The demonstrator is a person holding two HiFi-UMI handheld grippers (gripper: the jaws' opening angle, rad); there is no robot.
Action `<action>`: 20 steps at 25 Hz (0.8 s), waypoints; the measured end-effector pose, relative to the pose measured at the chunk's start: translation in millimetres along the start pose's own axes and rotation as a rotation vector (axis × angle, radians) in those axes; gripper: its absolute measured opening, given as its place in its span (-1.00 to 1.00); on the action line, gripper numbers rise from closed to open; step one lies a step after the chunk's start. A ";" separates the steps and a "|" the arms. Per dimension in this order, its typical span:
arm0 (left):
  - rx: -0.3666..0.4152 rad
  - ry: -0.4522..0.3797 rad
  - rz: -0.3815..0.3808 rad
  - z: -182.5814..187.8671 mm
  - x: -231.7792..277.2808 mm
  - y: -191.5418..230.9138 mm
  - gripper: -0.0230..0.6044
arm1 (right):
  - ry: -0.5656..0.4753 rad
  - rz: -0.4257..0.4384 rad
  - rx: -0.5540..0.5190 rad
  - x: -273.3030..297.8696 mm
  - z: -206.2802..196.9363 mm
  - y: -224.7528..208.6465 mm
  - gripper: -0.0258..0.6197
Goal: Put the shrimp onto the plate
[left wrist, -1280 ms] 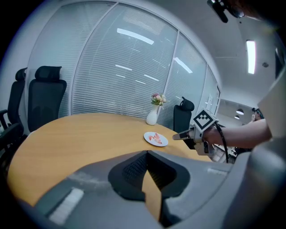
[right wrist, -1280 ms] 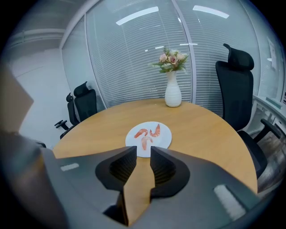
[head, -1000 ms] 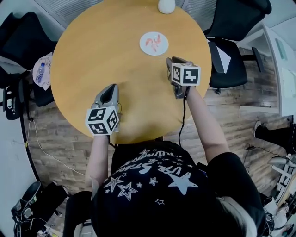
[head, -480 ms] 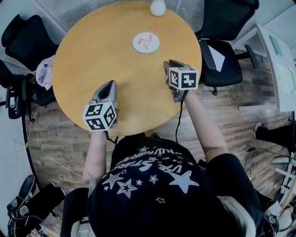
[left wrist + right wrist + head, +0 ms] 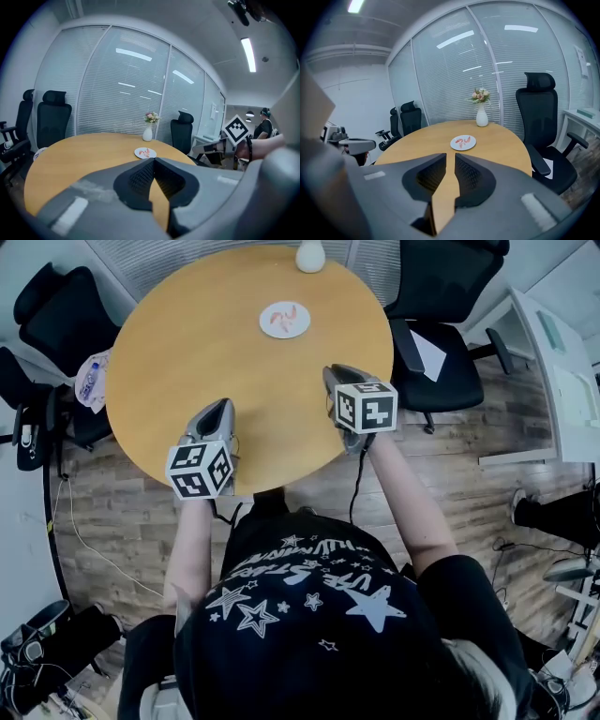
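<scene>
The shrimp (image 5: pixel 461 141) already lay on the white plate (image 5: pixel 471 144), pink pieces inside its rim, toward the top of the head view and far from you on the round table (image 5: pixel 187 343). I judge the placing step finished, with nothing left to carry.

Your left hand-held gripper (image 5: pixel 221 406) sat in the lower left part of the table top, near the edge closest to you. Its pads met at the tips and nothing was between them. Your right hand-held gripper (image 5: pixel 337 373) hung over the right side of the table, well apart from the plate. Its jaws had just been closing, and a narrow slit showed between the pads with only bare wood behind it.

If anything remained, it was probably only to bring both tools to rest, which needs no precision. If you wanted to check the pieces, you had a straight, unobstructed line to the plate.

The table between the tools and the plate was bare. A white vase of flowers (image 5: pixel 481 115) stood beyond the plate at the top edge of the table, so a long reach risked tipping it. Black office chairs (image 5: pixel 433 282) crowded the upper right and upper left. The table edge ran just under both of your wrists.
</scene>
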State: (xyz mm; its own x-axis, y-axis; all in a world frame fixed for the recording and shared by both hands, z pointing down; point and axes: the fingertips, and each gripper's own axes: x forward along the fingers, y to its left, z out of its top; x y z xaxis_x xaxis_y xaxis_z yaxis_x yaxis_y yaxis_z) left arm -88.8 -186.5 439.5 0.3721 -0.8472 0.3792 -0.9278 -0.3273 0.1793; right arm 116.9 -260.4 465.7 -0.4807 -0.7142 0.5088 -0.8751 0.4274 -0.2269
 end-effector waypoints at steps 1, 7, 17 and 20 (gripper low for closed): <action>0.000 0.000 0.000 -2.5 -3.2 -5.5 -0.92 | -0.002 0.008 -0.009 -5.1 -1.7 3.2 -0.73; 0.000 -0.005 0.012 -18.4 -24.8 -37.3 -0.92 | -0.020 0.055 -0.037 -35.8 -16.5 13.8 -0.81; -0.004 0.034 0.025 -35.7 -42.3 -59.0 -0.92 | -0.036 0.050 0.021 -67.6 -41.1 10.4 -0.91; -0.002 0.041 0.007 -38.4 -38.4 -67.5 -0.92 | -0.039 0.040 0.038 -74.0 -46.3 6.0 -0.91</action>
State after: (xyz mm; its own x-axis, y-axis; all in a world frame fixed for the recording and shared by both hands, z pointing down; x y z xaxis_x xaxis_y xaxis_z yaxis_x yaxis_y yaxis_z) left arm -39.4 -115.8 447.7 0.3669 -0.8315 0.4172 -0.9302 -0.3210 0.1783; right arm 149.8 -179.4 465.1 -0.5163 -0.7186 0.4659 -0.8564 0.4350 -0.2781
